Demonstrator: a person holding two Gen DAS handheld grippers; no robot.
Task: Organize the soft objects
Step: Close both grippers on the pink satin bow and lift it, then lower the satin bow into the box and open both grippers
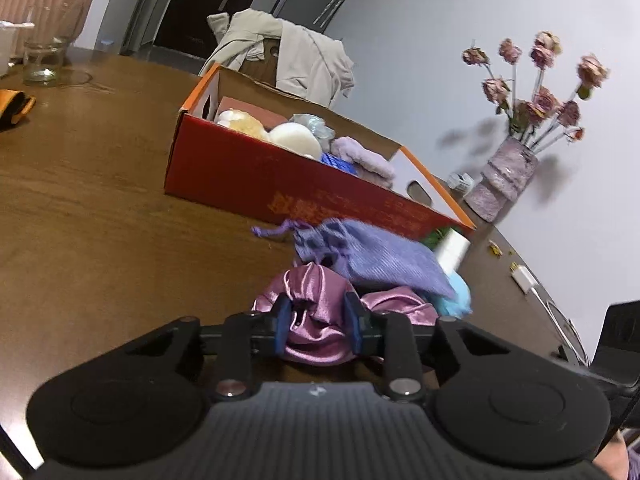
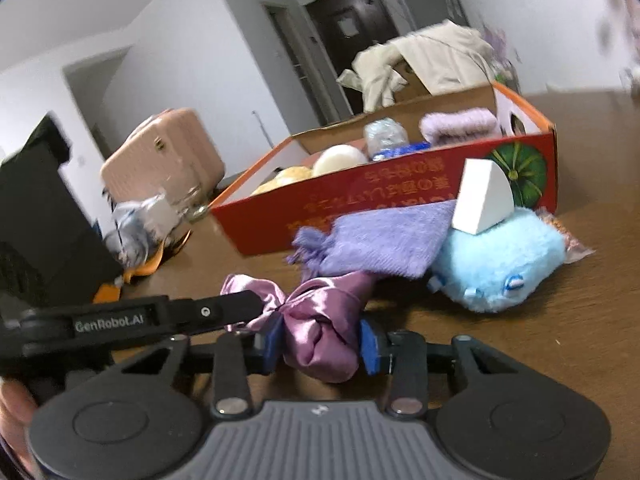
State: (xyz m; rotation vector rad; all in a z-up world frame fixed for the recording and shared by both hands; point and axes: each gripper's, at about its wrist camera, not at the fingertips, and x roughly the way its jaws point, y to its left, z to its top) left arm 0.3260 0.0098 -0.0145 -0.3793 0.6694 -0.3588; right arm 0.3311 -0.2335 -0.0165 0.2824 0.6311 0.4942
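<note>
— Left wrist view: where's the satin pouch (image 1: 316,328)?
— On the table (image 1: 100,220), just before the red box (image 1: 256,184); left gripper (image 1: 319,322) and right gripper (image 2: 320,346) both clamp it
— Nearby?
— Lilac pouch (image 2: 380,240) and blue plush (image 2: 496,264)

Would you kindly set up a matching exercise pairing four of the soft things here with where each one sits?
Things:
1. pink satin pouch
2. white wedge
3. blue plush toy
4. lilac fuzzy cloth

Places:
A. inside the red box
B. on the table, under the wedge
C. between both grippers' fingers
D. resting on the plush toy

Pairs: 1-C, 2-D, 3-B, 4-A
</note>
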